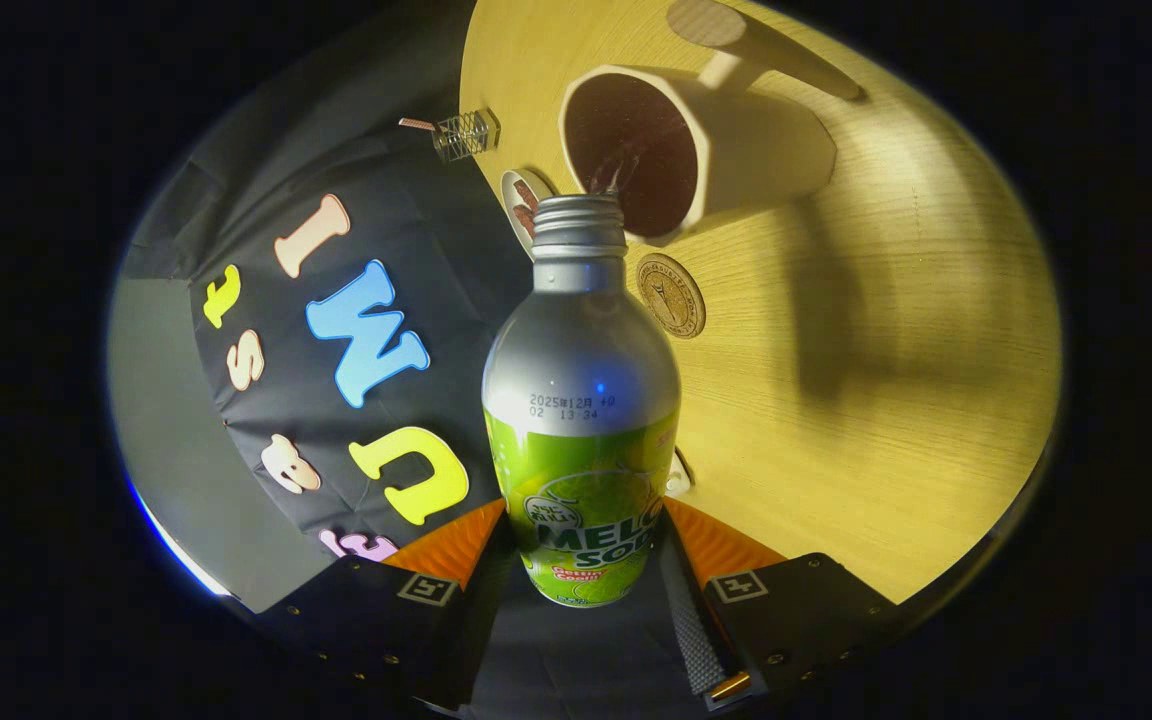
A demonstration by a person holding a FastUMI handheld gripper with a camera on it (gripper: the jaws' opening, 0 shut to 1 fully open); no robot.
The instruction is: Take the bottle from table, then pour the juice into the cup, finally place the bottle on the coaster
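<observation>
My gripper (581,555) is shut on a silver bottle (581,400) with a green label, both fingers pressing its lower body. The bottle is uncapped and tipped over, its threaded mouth (579,215) pointing at the rim of a white cup (736,150). The cup stands on the wooden table (886,400), and its inside looks dark. A thin stream or glint shows between the bottle mouth and the cup's opening. A round brown coaster (671,295) lies on the table just beside the bottle's neck, close to the cup.
A small round dish (521,200) lies by the table's edge, next to the cup. A little clear holder (466,133) stands further along that edge. A rod-like handle (766,45) lies beyond the cup. The black cloth wall rises past the table's edge.
</observation>
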